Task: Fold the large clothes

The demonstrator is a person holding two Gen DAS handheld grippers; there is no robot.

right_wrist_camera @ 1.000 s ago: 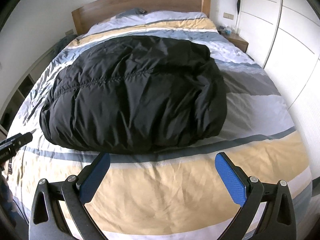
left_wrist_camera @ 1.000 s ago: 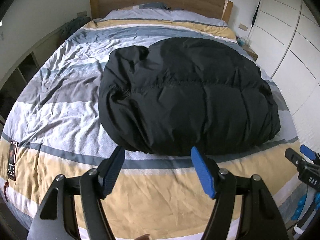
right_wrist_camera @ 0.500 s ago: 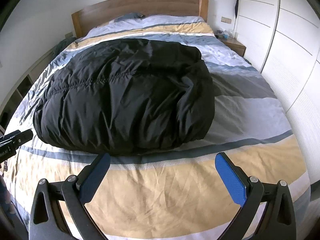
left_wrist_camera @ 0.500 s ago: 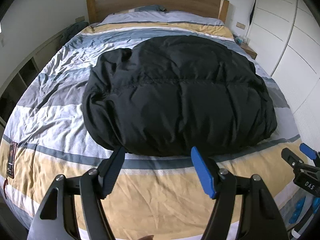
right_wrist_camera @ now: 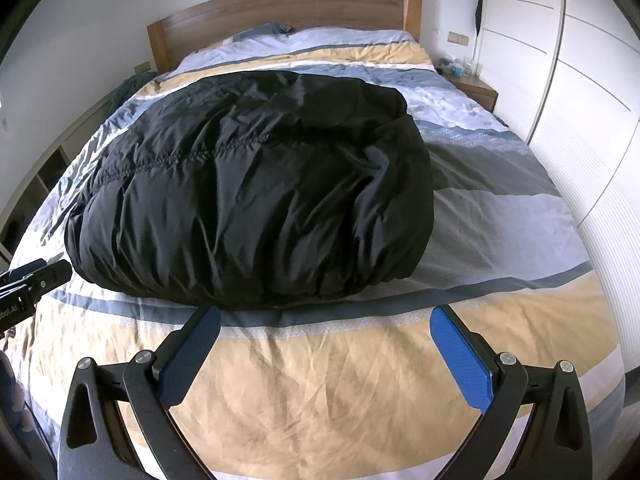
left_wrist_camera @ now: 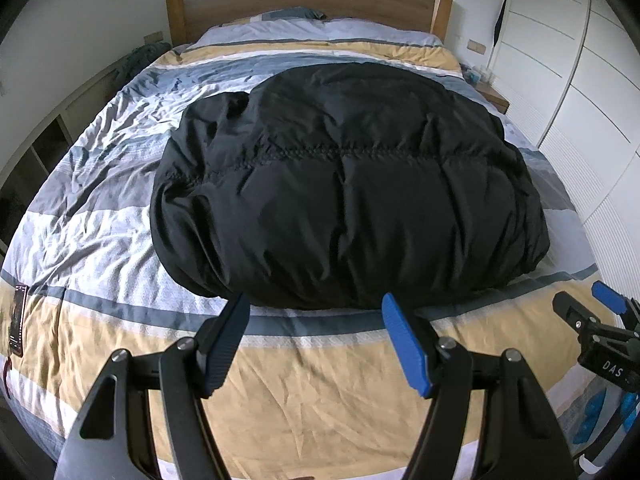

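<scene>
You've brought both wide-open, empty tongs, left tongs (left_wrist_camera: 314,338) and right tongs (right_wrist_camera: 326,342), closer to the puffy black quilted down jacket (left_wrist_camera: 344,208) mid-frame on the striped bed (left_wrist_camera: 320,392), so you're probably lining up the next fold.

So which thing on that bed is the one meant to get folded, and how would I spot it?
Start at the big bed with the wooden headboard and striped duvet. In its middle lies a puffy black quilted jacket, just beyond both open grippers. It is the only dark, bulky thing on the pale blue, grey and yellow stripes, with a stitched seam across it.
</scene>
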